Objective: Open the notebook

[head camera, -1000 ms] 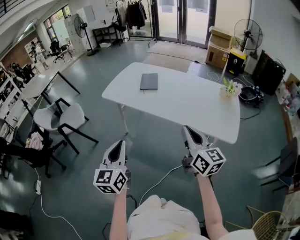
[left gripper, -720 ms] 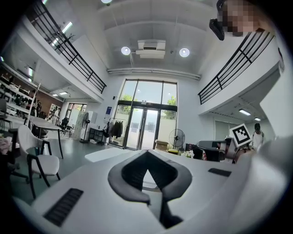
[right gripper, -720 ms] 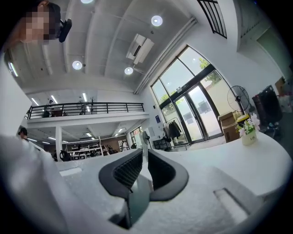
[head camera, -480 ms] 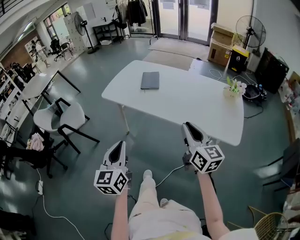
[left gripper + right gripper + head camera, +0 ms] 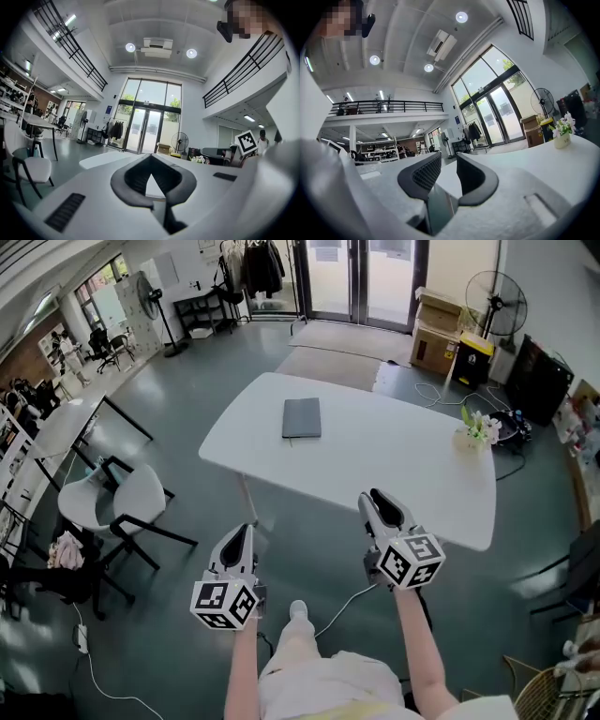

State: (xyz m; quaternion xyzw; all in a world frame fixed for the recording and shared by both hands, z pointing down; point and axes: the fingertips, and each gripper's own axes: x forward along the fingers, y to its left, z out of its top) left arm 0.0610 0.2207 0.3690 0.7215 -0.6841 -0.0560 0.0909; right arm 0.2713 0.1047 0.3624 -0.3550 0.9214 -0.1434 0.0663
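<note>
Short of the white rounded table (image 5: 403, 451), I am nearer than a second ago, my right tongs (image 5: 375, 499) have just been opening on nothing, my left tongs (image 5: 236, 532) are together, and the closed dark grey rectangular notebook (image 5: 301, 417) lies untouched at its far side.

White table (image 5: 394, 456), potted flowers (image 5: 480, 430) at its right end, standing fan (image 5: 494, 296), cardboard boxes (image 5: 438, 332), white chair (image 5: 139, 495)

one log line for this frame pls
phase: pre-contact | notebook: closed, flat on table, untouched | left gripper: shut, empty | right gripper: jaws just opening, nothing between
</note>
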